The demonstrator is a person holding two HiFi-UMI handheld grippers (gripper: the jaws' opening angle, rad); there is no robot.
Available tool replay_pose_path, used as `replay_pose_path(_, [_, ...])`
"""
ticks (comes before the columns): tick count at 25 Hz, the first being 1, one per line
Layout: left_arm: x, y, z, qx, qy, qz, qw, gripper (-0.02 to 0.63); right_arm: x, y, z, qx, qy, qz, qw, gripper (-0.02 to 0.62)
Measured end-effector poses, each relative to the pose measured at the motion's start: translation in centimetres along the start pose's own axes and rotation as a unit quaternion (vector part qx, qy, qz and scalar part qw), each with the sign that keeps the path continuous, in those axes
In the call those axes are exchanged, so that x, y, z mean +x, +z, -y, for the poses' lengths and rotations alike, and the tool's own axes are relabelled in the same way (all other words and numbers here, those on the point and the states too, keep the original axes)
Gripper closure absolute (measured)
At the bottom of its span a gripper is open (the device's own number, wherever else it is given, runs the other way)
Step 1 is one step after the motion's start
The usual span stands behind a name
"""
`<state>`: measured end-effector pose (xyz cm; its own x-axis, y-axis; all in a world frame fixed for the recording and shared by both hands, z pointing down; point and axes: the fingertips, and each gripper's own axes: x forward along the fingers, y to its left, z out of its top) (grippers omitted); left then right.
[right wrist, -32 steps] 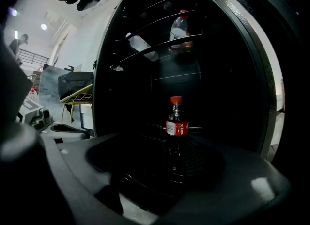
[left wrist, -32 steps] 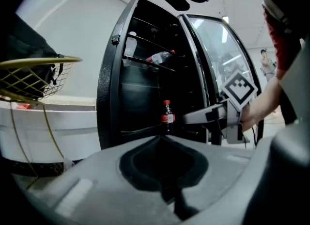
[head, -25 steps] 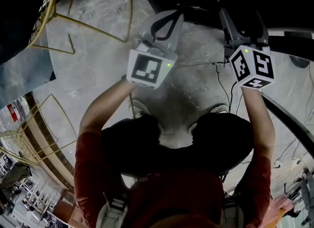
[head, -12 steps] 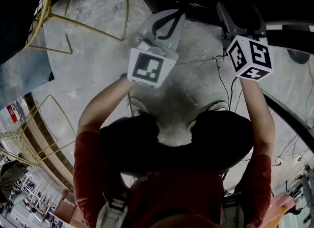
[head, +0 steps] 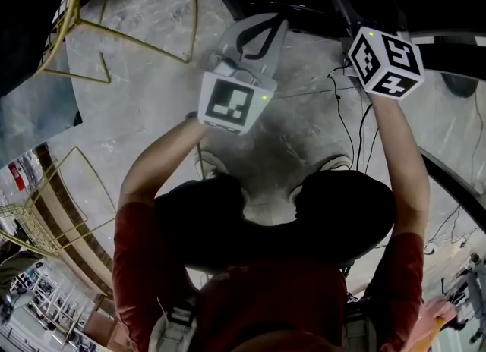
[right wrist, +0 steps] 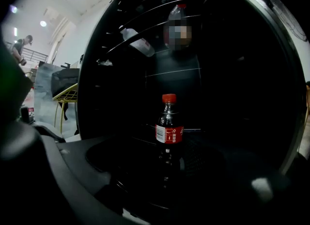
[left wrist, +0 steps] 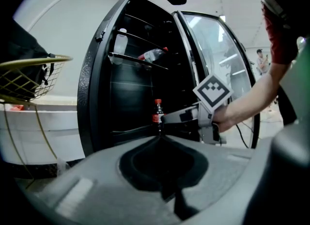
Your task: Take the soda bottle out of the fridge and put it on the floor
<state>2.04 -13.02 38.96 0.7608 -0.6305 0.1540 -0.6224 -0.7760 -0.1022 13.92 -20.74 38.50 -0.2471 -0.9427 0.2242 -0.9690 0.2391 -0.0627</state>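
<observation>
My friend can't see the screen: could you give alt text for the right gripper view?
A small soda bottle with a red cap and label stands upright on a shelf in a dark, open fridge, straight ahead of the right gripper, whose jaws stand open. Other bottles lie higher up.

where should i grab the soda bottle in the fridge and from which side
Grip the soda bottle around its body at the red label, coming in level from the open fridge front. It stands upright, its neck narrows, and wire shelves sit overhead.
</observation>
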Motion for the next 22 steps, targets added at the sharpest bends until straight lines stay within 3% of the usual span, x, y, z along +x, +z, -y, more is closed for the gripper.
replay_pose_path(7, [0.1, 0.6, -0.1, -0.006, 0.002, 0.003, 1.0000, 0.606, 2.0, 0.4, 2.6, 0.070, -0.011, 0.011, 0.997, 0.235])
replay_pose_path(14, [0.3, 0.6, 0.3, -0.007, 0.000, 0.001, 1.0000, 0.606, 3.8, 1.6, 2.3, 0.021, -0.009, 0.027, 0.999, 0.235])
replay_pose_path(22, [0.0, 0.3, 0.1, -0.005, 0.003, -0.002, 1.0000, 0.606, 4.9, 2.1, 3.4, 0.029, -0.030, 0.039, 0.998, 0.235])
